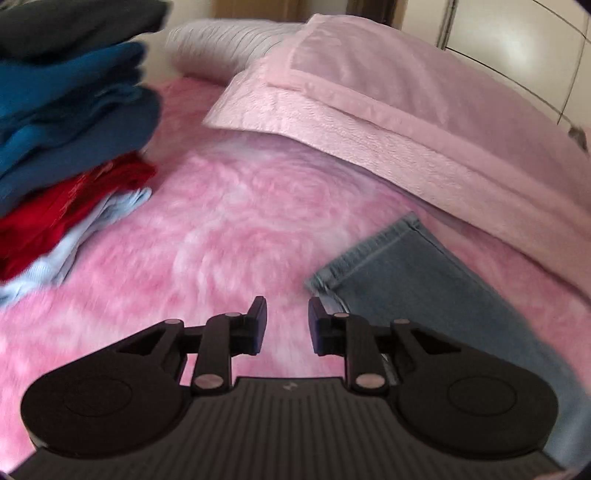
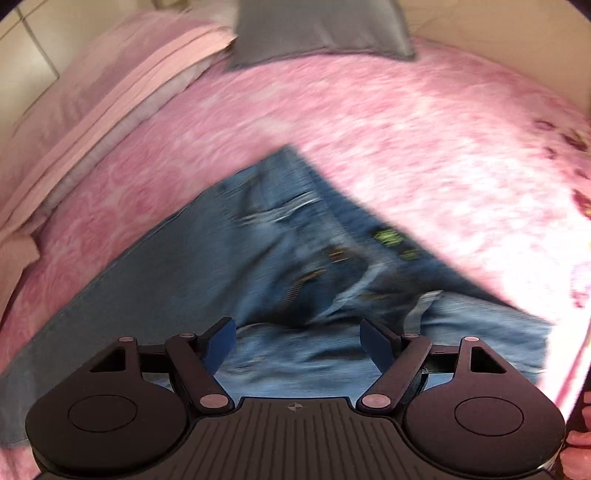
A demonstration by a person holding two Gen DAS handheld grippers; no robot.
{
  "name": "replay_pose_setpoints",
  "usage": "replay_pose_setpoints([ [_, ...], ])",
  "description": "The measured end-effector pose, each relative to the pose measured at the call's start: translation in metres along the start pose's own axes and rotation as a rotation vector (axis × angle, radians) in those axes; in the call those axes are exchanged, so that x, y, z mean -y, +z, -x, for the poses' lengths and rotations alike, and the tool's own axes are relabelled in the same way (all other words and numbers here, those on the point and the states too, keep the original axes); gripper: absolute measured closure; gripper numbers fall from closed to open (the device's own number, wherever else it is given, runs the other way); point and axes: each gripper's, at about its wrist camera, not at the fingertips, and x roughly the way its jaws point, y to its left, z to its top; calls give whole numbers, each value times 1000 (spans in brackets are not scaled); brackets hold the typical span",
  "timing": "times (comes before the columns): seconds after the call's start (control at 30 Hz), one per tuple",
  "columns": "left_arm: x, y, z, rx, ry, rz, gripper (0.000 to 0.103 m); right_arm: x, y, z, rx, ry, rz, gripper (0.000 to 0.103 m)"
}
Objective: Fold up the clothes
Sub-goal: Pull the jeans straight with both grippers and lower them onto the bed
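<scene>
1. Two grippers, both empty right now: your left gripper point(image 1: 287, 325) has its jaws apart over bare pink bedspread point(image 1: 229, 229), and your right gripper point(image 2: 297, 345) has its jaws wide apart just above the jeans point(image 2: 207, 273), gripping nothing.
2. Those jeans lie spread on the bed. The waist end sits under your right gripper, and a leg hem point(image 1: 364, 251) reaches out just beside your left one.
3. Biggest risk, I'd say: close the right jaws here and you may catch only the top layer of denim. The cloth is bunched and wrinkled at the waist, so the fold could come up lopsided.
4. Your left jaws sit beside the hem, not on it. Close now and you'd likely pinch the fluffy bedspread instead and drag it along.
5. Both views are blurred, so exact contact is hard to judge.
6. Watch the pink pillow point(image 1: 388, 110) just past the hem; a wide swing of the leg could snag it.
7. Folded clothes point(image 1: 70, 122) are stacked at the left, well apart from the jeans. A grey pillow point(image 2: 321, 29) lies at the far end, out of the way.
</scene>
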Motion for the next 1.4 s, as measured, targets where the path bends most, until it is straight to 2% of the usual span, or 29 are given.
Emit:
replay_pose_setpoints([
  [0.03,7,-6,13,-15,-37,-8,85,10,1,4,8,1,2,32],
  [0.07,17,-15,27,-39,-86,-29,85,19,3,8,8,4,10,43],
  [0.1,30,-28,43,-68,-134,-54,85,28,5,10,5,7,20,46],
  [0.23,89,-87,101,-188,-318,-119,85,63,19,12,-3,31,75,46],
  [0.33,130,-134,137,-279,-406,-115,85,88,38,4,-28,127,96,46],
  [0.47,176,-191,174,-346,-450,-81,85,117,61,-32,-178,294,119,46],
  [0.6,205,-237,206,-382,-435,-40,85,136,74,-78,-436,492,171,47],
  [0.63,210,-245,212,-390,-426,-29,85,139,77,-83,-491,535,183,70],
  [0.67,214,-253,218,-399,-416,-18,85,143,78,-86,-539,575,194,88],
  [0.7,217,-261,225,-405,-407,-8,85,147,79,-84,-557,632,207,88],
  [0.77,219,-272,236,-410,-390,5,85,148,80,-69,-546,762,276,90],
  [0.83,220,-282,244,-410,-370,12,85,150,79,-62,-548,848,308,90],
  [0.9,223,-289,249,-411,-352,18,85,149,76,-73,-545,823,294,79],
  [0.93,225,-292,251,-412,-343,21,85,149,76,-83,-545,796,260,57],
  [0.97,227,-294,255,-412,-336,22,85,150,76,-96,-553,768,185,53],
  [1.0,228,-295,258,-409,-331,19,85,151,76,-106,-560,753,111,53],
  [1.03,230,-296,261,-405,-328,14,85,149,75,-109,-563,764,68,69],
  [1.07,232,-297,263,-401,-326,11,85,144,73,-106,-563,778,78,89],
  [1.17,237,-298,267,-389,-320,7,85,135,66,-75,-521,804,194,100],
  [1.23,239,-299,270,-383,-321,9,85,136,64,-44,-467,847,242,101],
  [1.3,242,-299,270,-373,-323,13,85,130,65,-13,-379,887,329,101],
  [1.37,245,-300,269,-364,-326,19,85,117,67,4,-272,864,438,101],
  [1.4,248,-301,268,-362,-329,21,85,110,71,3,-215,824,473,101],
])
